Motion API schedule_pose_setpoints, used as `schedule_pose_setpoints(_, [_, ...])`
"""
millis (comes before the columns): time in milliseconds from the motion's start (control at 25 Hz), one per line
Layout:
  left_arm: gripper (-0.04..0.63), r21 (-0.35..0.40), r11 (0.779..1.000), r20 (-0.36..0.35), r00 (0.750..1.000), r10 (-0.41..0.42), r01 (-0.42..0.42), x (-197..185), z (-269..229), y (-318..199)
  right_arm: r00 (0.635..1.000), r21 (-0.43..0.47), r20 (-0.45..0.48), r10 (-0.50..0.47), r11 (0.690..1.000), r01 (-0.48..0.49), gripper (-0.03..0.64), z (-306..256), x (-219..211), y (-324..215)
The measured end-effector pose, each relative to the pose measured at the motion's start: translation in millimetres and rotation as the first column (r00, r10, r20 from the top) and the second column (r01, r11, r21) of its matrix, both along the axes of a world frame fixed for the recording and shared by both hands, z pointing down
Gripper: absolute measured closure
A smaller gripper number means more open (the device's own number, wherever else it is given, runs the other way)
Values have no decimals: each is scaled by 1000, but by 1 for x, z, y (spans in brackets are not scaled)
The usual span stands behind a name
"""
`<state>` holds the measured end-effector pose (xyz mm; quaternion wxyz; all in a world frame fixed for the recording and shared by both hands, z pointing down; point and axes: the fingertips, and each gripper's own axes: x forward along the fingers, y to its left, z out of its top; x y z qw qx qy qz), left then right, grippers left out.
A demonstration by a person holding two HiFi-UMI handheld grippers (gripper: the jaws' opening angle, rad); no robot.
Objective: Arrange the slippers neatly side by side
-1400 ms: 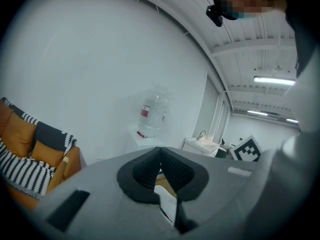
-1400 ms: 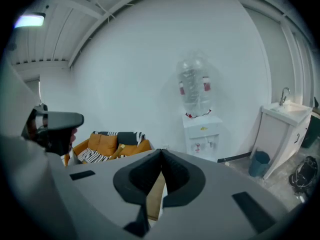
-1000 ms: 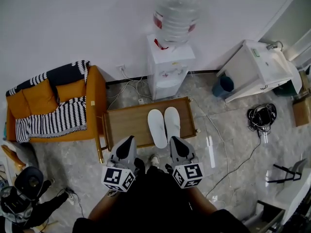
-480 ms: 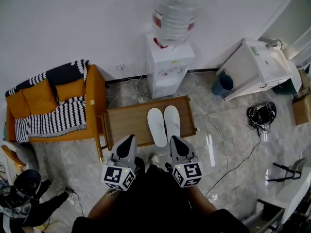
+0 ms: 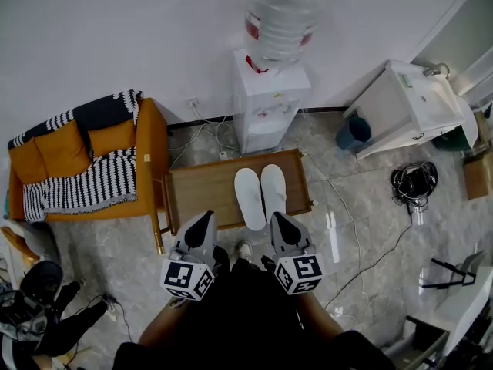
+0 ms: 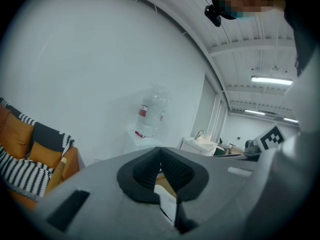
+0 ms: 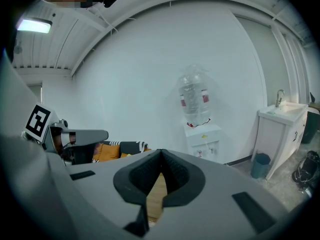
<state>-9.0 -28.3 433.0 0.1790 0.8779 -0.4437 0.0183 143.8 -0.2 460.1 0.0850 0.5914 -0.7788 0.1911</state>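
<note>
Two white slippers lie side by side on a low wooden table (image 5: 200, 191), the left slipper (image 5: 249, 198) touching the right slipper (image 5: 273, 190), toes toward the wall. My left gripper (image 5: 202, 226) is held close to my body, just short of the table's near edge, shut with nothing between its jaws. My right gripper (image 5: 280, 223) is level with it, below the right slipper, also shut and empty. In the left gripper view the jaws (image 6: 160, 162) meet at the tip, and a bit of white slipper (image 6: 167, 204) shows through the gap below. The right gripper view shows closed jaws (image 7: 160, 163) over table wood (image 7: 156, 199).
A water dispenser (image 5: 267, 110) with a large bottle (image 5: 281, 18) stands against the wall behind the table. An orange sofa (image 5: 85, 168) with a striped blanket sits left. A white cabinet with a sink (image 5: 412, 110), a blue bin (image 5: 354, 137) and cables (image 5: 414, 185) lie right.
The grippers and slippers have stayed put. The head view shifted slightly, and the objects at the lower left of the floor have moved a little.
</note>
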Motion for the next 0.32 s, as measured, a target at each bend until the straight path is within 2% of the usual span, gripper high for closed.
schedule_pose_setpoints(320, [583,0,1000,5,1000,7,-7,-4,2,3,1000,3,-8,-5,1000,5,606,0,-4,-2])
